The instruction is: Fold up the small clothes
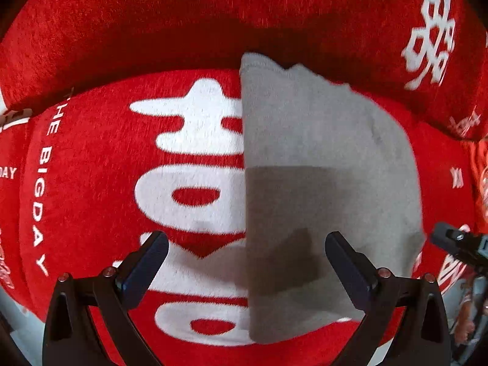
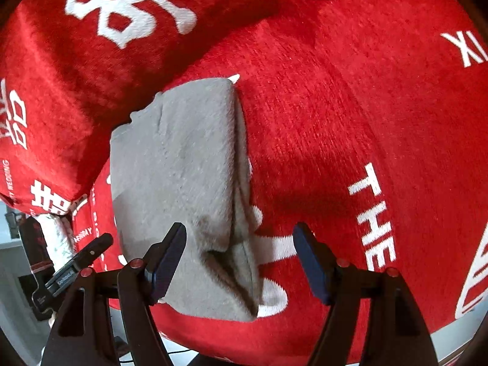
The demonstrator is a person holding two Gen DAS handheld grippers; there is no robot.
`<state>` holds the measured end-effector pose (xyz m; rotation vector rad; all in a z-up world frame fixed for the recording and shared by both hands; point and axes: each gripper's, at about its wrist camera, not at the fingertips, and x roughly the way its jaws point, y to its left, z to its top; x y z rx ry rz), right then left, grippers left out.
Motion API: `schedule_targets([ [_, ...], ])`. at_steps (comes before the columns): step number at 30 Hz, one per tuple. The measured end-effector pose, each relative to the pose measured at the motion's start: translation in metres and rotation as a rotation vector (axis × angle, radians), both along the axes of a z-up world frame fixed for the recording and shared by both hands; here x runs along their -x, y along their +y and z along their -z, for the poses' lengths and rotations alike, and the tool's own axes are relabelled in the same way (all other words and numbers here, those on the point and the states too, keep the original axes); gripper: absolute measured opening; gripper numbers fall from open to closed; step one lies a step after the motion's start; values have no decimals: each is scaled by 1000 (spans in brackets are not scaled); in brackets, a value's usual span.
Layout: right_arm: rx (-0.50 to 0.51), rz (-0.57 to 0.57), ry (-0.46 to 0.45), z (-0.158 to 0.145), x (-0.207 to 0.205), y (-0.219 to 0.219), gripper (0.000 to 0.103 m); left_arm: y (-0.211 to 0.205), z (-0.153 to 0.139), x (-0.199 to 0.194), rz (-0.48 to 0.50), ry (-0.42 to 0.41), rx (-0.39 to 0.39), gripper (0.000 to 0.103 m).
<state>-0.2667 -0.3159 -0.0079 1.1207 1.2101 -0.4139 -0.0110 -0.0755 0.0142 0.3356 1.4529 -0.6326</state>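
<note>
I hold my left claw (image 1: 247, 259) and right claw (image 2: 241, 256) spread and empty over the cloth (image 1: 320, 189), seemingly folded on the cushion (image 1: 91, 167), ready to grip an edge.

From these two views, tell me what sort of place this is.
Probably a living room at home: a sofa under a red plush cover printed with white wedding characters, a matching back cushion behind, and a folded grey cloth lying on the seat.

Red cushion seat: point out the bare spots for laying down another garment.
Free: the red plush seat right of the folded grey cloth, up to the white "THE" lettering. Also left of the cloth, over the big white character. Crowded: the rear, against the red back cushion.
</note>
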Motion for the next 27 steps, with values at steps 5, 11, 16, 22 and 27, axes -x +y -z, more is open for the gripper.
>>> schedule_targets([
  [5,-84,39,-39,17,1,-13,76,-7,-2,-15,-14,52,77,103],
  [11,-152,44,-91,33,-3,-21,78,-24,18,-20,15,100,85,103],
  [16,-219,38,-145,48,-10,-25,78,-32,41,-29,-2,168,118,103],
  [22,-313,-29,-235,63,-31,-21,79,-45,59,-25,31,282,176,103],
  [27,-347,-85,-303,67,-56,-18,82,-63,63,-16,82,271,167,103],
])
